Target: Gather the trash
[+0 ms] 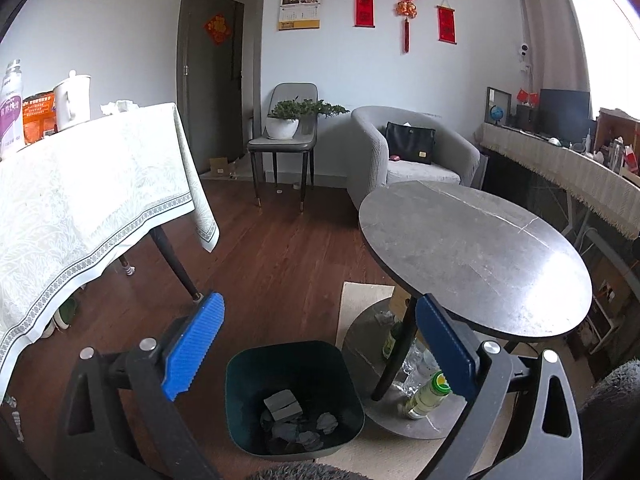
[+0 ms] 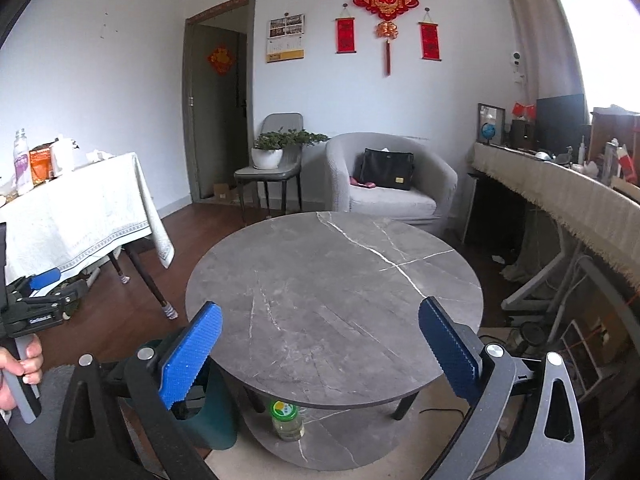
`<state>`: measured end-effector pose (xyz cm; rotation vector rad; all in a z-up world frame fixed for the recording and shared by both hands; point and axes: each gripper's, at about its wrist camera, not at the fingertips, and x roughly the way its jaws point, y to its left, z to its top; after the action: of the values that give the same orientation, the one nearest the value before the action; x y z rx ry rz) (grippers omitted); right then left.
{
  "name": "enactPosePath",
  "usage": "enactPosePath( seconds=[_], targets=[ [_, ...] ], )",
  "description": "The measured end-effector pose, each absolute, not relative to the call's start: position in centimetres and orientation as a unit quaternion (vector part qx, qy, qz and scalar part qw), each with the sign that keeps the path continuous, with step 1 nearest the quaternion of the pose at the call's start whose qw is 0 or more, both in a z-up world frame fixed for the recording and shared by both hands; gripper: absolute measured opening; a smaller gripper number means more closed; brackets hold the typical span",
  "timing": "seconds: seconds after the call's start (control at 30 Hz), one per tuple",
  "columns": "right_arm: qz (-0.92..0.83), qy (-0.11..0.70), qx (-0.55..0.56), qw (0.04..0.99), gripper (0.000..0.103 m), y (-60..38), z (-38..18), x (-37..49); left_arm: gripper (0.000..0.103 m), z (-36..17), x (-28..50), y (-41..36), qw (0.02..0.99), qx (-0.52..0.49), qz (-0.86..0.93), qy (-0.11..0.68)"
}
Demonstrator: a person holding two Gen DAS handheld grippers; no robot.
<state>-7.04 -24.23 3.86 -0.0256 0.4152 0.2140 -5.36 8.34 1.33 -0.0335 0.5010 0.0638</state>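
Both claws, left and right, gape wide, holding nothing.

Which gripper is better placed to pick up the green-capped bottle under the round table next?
Probably the right gripper: open and empty, it faces the round table with the bottle nearly centred below. The left gripper, also open, hangs over the trash bin.

right gripper agape, round table
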Motion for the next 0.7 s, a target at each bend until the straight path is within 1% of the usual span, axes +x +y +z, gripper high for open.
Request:
enactPosePath(
  seconds=[0.7],
  targets=[
    [0.128,0.206,-0.014,0.97,0.1,-24.2,4.1,-7.3,0.099,1.14,-4.97,8.93,0.966,-0.014,0.047,0.255]
  ],
)
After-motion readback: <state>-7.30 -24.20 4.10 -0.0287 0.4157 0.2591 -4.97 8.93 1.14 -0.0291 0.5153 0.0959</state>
